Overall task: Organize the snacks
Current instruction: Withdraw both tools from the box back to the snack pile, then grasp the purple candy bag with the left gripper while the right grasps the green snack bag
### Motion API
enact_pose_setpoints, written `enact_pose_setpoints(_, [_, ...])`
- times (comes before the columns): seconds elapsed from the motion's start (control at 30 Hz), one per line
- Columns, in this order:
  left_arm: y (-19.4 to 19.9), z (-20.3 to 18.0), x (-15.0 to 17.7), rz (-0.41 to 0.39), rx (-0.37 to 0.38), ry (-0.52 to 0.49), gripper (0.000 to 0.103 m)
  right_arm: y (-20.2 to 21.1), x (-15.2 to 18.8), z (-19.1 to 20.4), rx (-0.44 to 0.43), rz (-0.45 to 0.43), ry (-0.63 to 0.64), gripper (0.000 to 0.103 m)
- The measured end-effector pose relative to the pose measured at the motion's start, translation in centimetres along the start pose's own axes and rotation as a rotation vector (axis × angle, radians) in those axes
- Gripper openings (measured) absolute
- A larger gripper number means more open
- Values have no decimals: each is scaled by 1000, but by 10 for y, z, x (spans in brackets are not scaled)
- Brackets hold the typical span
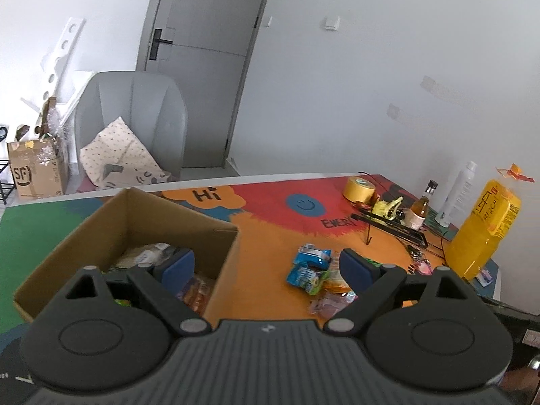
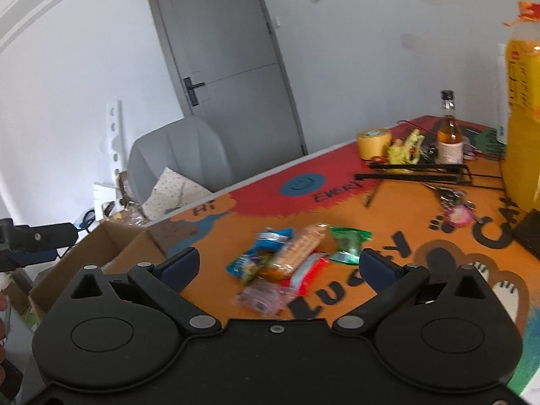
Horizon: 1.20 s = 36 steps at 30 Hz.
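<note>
Left gripper: jaws wide apart, nothing between them. Its left pad sits over the open cardboard box, which holds a few packets already; the box's right wall stands between the jaws. Ahead of the right pad, on the counter, lies the snack pile: blue packets in front, a pink one nearer the gripper.

Right gripper: jaws also wide apart and empty. The same pile lies just ahead, between the jaws — blue packet, orange biscuit pack, green packet, red-and-white wrapper, pink packet nearest. Picture is blurred.

Surface: counter covered by a bright mat, green at left, orange and red centre, printed "Hi", a blue smiley, "EVERY". Beyond the right jaw: yellow tape roll, small amber bottle, white spray can, tall yellow bag, black wire stand, keys.

Room: white walls, grey door, grey chair with a dotted cushion, a taped carton on the floor at far left.
</note>
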<state>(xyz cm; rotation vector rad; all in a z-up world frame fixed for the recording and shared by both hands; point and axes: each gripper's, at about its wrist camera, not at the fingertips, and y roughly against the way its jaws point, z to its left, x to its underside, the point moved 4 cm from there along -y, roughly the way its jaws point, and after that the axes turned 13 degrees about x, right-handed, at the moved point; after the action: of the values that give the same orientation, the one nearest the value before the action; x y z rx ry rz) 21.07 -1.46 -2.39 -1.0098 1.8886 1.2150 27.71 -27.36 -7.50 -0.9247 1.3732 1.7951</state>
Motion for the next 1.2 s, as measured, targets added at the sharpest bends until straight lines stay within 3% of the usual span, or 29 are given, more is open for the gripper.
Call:
enact_pose_setpoints(0.23, [-21,-12,1,22,25,-19,92,-13,6,-18,29,31,-22,103])
enact_pose_setpoints(0.6, [-81,-31,19,137,51,-32,89,-41,8,-41,31,72,-64,103])
enact_pose_setpoints(1.2, [-158,-37,55,297,13,-28,86,-101,15,-55,2,144,-93,101])
